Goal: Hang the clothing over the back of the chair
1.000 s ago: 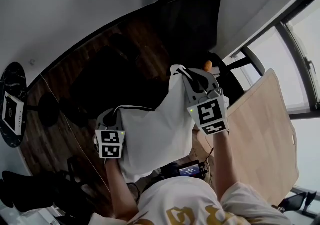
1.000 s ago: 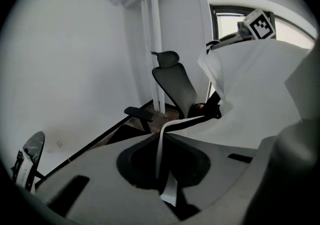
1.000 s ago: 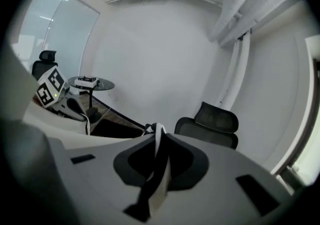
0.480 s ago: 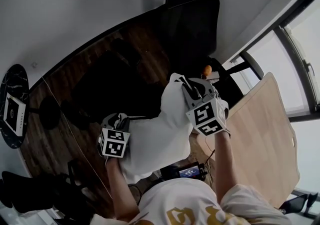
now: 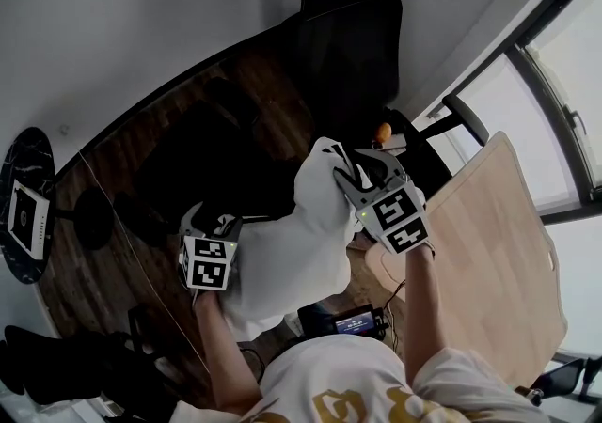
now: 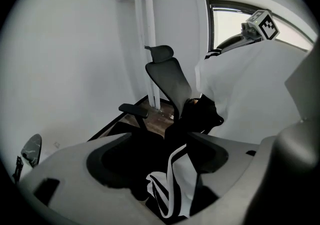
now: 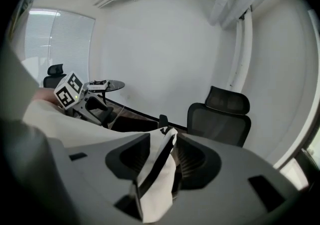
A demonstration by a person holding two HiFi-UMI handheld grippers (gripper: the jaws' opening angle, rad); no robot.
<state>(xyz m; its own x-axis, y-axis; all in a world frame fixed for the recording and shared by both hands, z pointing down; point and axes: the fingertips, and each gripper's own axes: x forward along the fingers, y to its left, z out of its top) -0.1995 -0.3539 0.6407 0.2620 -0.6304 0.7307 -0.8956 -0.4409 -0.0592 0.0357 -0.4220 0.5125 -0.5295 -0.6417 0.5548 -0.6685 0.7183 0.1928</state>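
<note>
A white garment (image 5: 292, 252) with black striped trim stretches between my two grippers. My left gripper (image 5: 211, 221) is at its left end and its jaws are opening. The striped hem (image 6: 170, 189) lies loose between the left gripper's (image 6: 166, 144) spread jaws, with no pad pressing on it. My right gripper (image 5: 344, 161) is at the garment's upper right corner, its jaws opening too. A fold of cloth (image 7: 157, 179) rests in the right gripper's (image 7: 167, 141) gap. A black office chair (image 5: 346, 31) stands beyond the garment. A dark shape (image 6: 202, 114) shows under the cloth.
A light wooden tabletop (image 5: 494, 252) lies to the right, under a big window (image 5: 560, 54). A round black side table (image 5: 23, 200) stands at the far left on the dark wood floor. A small device with a lit screen (image 5: 356, 321) sits near the person's body.
Both grippers' jaws have spread apart from their grip on the garment. The right gripper has sunk a little and the cloth has bunched lower. The left gripper has hardly moved.
</note>
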